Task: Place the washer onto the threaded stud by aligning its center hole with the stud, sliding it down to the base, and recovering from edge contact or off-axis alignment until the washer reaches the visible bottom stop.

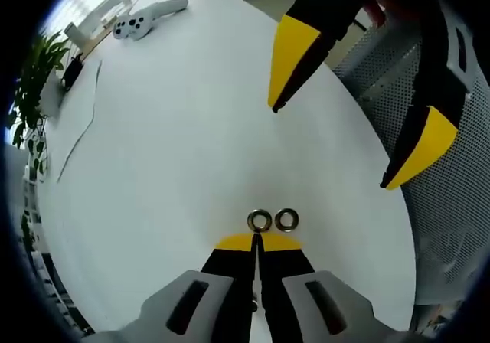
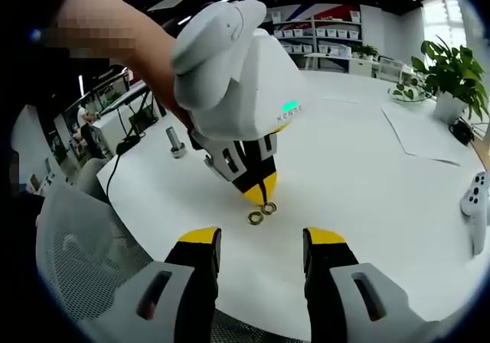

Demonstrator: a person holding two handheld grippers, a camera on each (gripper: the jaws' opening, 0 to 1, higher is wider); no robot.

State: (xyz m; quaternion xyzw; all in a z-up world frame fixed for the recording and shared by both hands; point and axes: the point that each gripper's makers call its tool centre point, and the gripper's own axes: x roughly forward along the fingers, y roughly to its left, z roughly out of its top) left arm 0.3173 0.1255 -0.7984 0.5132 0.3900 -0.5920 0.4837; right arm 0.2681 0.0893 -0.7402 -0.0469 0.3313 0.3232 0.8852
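Washers on the tabletop (image 1: 176, 151), lower centre of frame.
Left claw (image 1: 257, 241) is seen pressed narrow, tips just beside two washers (image 1: 259, 220) (image 1: 285, 220); right claw (image 2: 260, 240) is held wide; stud (image 2: 177, 142) stands upper left, well apart.

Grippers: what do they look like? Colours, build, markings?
Left gripper: black jaws with yellow tips on grey mounts; the right gripper view shows its white rounded housing with a green light and small lettering. Right gripper: the same black jaws, yellow tips, grey mounts.
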